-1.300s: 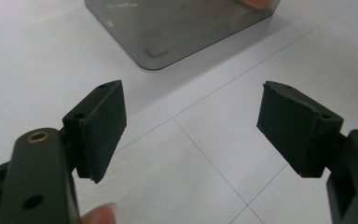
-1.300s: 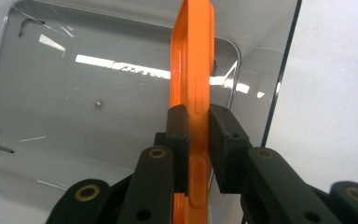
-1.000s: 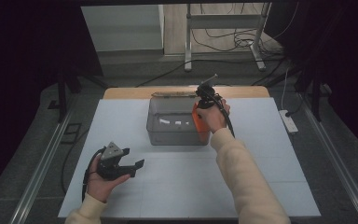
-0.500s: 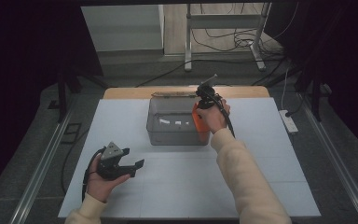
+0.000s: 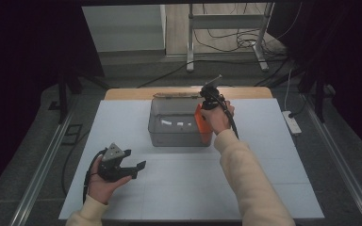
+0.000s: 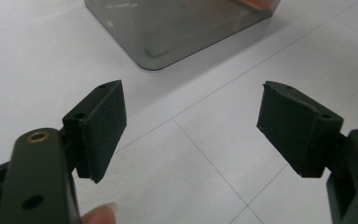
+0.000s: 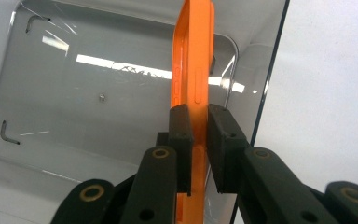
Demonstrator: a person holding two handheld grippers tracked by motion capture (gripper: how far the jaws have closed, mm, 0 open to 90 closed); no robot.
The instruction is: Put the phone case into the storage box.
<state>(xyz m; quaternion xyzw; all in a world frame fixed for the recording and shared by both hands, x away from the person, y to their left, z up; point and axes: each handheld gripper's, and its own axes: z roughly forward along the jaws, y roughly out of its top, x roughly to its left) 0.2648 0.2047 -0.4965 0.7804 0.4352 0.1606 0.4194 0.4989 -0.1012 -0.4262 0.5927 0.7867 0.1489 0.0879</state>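
1. The left gripper [image 5: 134, 168] rests low over the white table [image 5: 122, 122] at about 8 o'clock from the box. Its jaws stand wide apart with nothing between them, and the pads [image 6: 105, 126] frame bare table. It seems parked there to keep out of the way while the other hand works.
2. The clear box [image 5: 169, 126] sits at the table's middle, toward 12 o'clock. Its open top lets a thing be lowered straight in. I can read no label on it; the pale marks on its floor look like light glare.
3. The orange case [image 7: 193, 70] stands on edge inside the box, by the wall at 3 o'clock. It is held thin-side up, likely so that it slips down along that wall.
4. The right gripper [image 7: 199, 140] points down into the box, its jaws pinched tight on the case's top edge. No brand or writing shows on the case; only side slots are visible.
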